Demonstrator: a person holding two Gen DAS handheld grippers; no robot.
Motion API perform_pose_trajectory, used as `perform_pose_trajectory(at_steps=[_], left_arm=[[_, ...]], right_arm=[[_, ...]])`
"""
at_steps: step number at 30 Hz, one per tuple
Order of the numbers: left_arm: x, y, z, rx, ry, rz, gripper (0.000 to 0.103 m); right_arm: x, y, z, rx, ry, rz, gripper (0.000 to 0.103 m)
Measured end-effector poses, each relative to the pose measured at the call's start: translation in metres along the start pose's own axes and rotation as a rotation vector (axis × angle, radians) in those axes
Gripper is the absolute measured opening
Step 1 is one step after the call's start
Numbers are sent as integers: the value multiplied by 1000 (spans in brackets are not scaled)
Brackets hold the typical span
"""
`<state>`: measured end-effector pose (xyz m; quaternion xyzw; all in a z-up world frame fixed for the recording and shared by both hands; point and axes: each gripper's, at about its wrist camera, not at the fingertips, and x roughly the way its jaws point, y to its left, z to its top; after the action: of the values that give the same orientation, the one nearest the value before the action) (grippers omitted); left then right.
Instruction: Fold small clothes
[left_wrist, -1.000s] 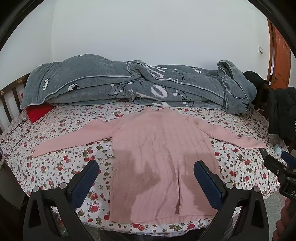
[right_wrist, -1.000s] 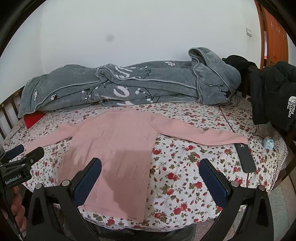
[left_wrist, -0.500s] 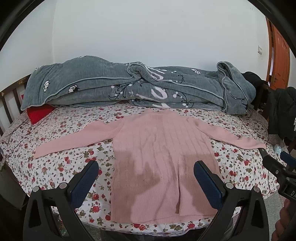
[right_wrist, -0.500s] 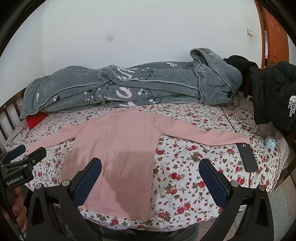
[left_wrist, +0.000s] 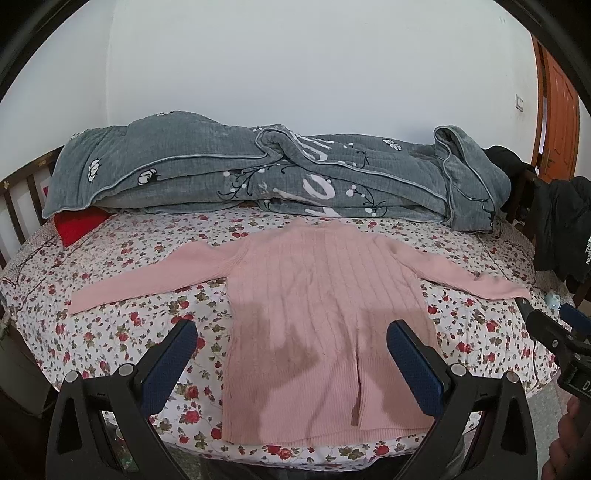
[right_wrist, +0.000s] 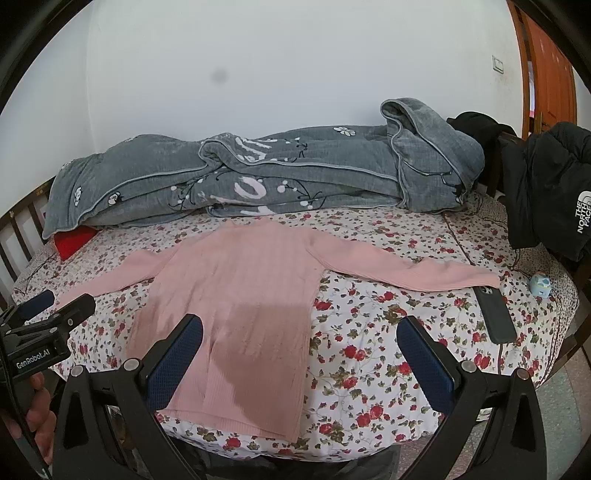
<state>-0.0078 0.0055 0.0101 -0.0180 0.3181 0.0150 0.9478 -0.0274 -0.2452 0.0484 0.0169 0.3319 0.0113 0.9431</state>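
Left gripper (left_wrist: 291, 339) spread wide, holding nothing, above bed's (left_wrist: 122, 332) near edge. Pink sweater (left_wrist: 317, 314) flat mid-bed, sleeves out, hem at near edge. Right gripper (right_wrist: 299, 336) spread, holding nothing. Black phone (right_wrist: 495, 314) near right edge, by sleeve cuff.

Matt ribbed-knit sweater (left_wrist: 325, 295), probably wool

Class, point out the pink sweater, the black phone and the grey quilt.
pink sweater (left_wrist: 325, 295), left wrist view, middle of its chest.
black phone (right_wrist: 495, 314), right wrist view, middle of its back.
grey quilt (right_wrist: 295, 177), right wrist view, front fold.
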Motion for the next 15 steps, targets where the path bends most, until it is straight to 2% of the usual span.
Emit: perform_pose_trajectory(at_steps=[15], left_arm=[[-2, 5, -2, -10, -6, -11, 103]], right_arm=[[-5, -1, 0, 2, -11, 3, 103]])
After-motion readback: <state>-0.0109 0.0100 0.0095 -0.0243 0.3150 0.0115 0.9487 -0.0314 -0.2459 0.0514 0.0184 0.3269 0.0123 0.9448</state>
